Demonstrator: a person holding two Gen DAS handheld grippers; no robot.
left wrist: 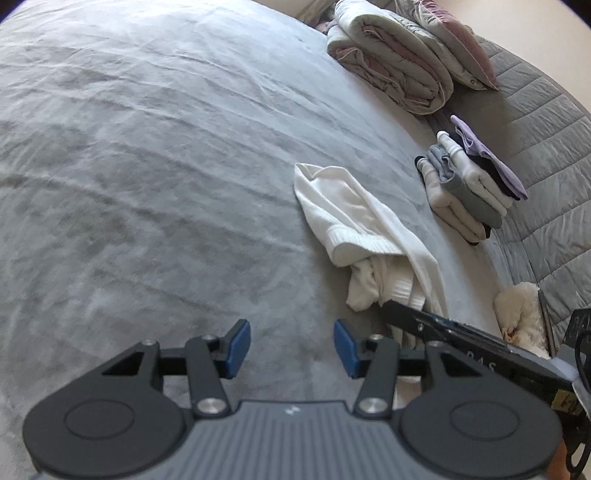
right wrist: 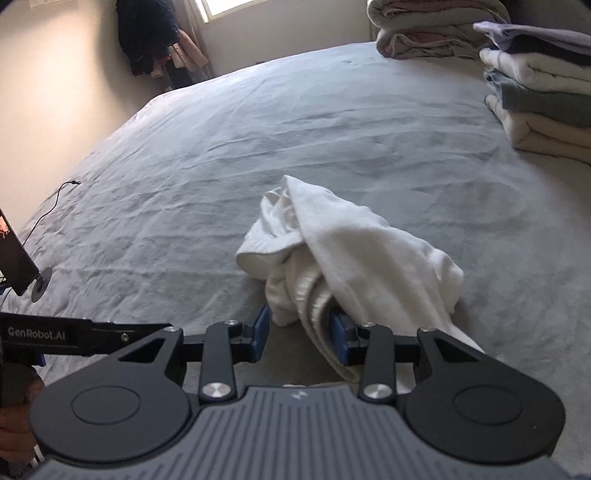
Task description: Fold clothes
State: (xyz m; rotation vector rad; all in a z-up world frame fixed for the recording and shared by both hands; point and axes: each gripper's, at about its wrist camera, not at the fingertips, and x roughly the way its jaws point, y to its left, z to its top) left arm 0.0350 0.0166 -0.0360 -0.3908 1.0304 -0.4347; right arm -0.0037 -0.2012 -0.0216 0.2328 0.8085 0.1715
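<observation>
right gripper (right wrist: 297, 334): angled down toward bed, jaws partway apart, white garment fabric between the blue pads; right pad touches cloth, a firm pinch I cannot tell
left gripper (left wrist: 291, 349): angled down, jaws spread, nothing between, over bare sheet
white garment (right wrist: 347, 258): crumpled heap on grey bed (right wrist: 295, 129), near end at right gripper
folded stack (right wrist: 543, 92): far right, well apart from garment
rolled duvet (left wrist: 391, 62): bed's far end
phone on stand (right wrist: 14, 258): left edge, cable attached

A wide bed (right wrist: 258, 140) under a wrinkled grey cover fills the room. Beyond its far edge stands a pale wall (right wrist: 66, 66), with a bright window (right wrist: 225, 5) above dark clothes hanging (right wrist: 147, 33) in the corner.
</observation>
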